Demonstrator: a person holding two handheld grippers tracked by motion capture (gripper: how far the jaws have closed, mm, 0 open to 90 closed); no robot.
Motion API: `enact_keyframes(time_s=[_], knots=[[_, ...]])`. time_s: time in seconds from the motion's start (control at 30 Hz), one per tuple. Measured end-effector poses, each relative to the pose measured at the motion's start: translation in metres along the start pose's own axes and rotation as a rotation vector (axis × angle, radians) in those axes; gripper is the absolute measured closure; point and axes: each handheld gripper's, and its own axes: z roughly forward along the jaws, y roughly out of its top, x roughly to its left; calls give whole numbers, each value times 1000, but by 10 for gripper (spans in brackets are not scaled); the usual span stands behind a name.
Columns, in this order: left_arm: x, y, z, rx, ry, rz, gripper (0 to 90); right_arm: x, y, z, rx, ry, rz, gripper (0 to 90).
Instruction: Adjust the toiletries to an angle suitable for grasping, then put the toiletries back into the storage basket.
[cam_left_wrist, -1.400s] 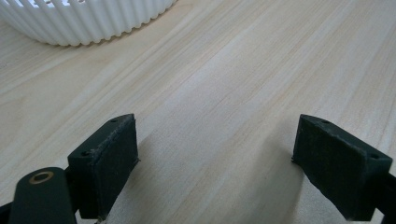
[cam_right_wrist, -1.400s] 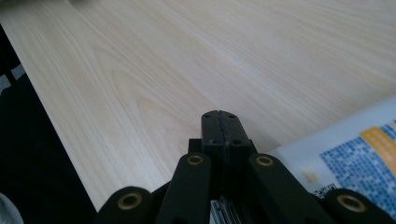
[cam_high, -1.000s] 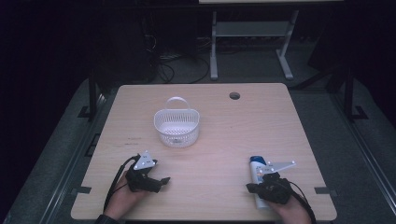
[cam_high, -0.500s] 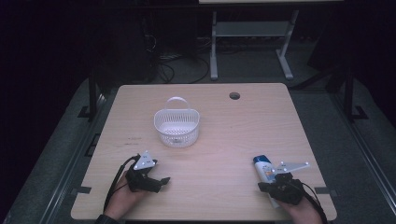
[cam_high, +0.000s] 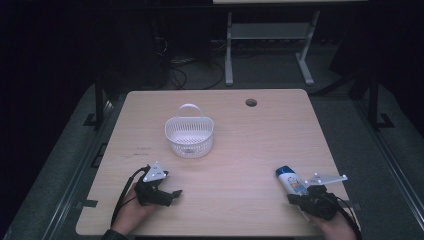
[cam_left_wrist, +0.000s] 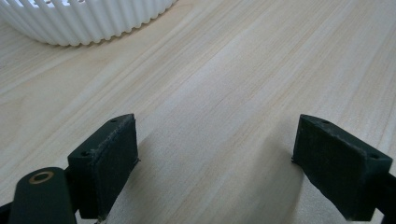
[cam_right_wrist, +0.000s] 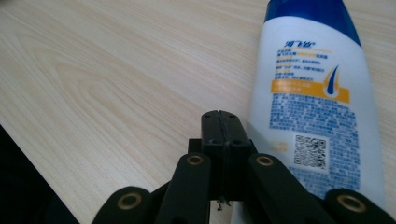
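Your right gripper (cam_right_wrist: 219, 122) has its jaws pressed together on nothing, just beside the lying white plastic shampoo bottle with a blue cap (cam_right_wrist: 314, 107) (near the table's right front corner). Your left gripper (cam_left_wrist: 215, 163) gapes wide over bare light wooden table (cam_left_wrist: 224, 84).

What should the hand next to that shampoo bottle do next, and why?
Probably open the right gripper: its jaws are pressed shut, empty, beside the lying shampoo bottle, so they cannot take it yet. The white basket stands empty.
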Motion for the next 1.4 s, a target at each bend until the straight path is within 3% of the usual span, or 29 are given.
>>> enact_keyframes(time_s=[0.23, 0.4, 0.43, 0.47, 0.6, 1.17, 1.4], knots=[[0, 0, 0, -1, -2, 2, 129, 1, 3, -4, -33, 25, 7, 832], [0, 0, 0, -1, -2, 3, 129, 4, 7, -6, -62, 39, -5, 620], [0, 0, 0, -1, -2, 3, 129, 4, 7, -6, -62, 39, -5, 620], [0, 1, 1, -1, -3, 4, 129, 5, 9, -8, -78, 29, -11, 544], [1, 1, 1, 0, -5, 4, 129, 6, 13, -10, -97, 6, -25, 462], [0, 1, 1, -5, -4, 1, 129, 9, 34, -17, -120, -106, -67, 351], [0, 1, 2, -6, -4, 0, 129, 0, 38, -15, -102, -143, -20, 293]])
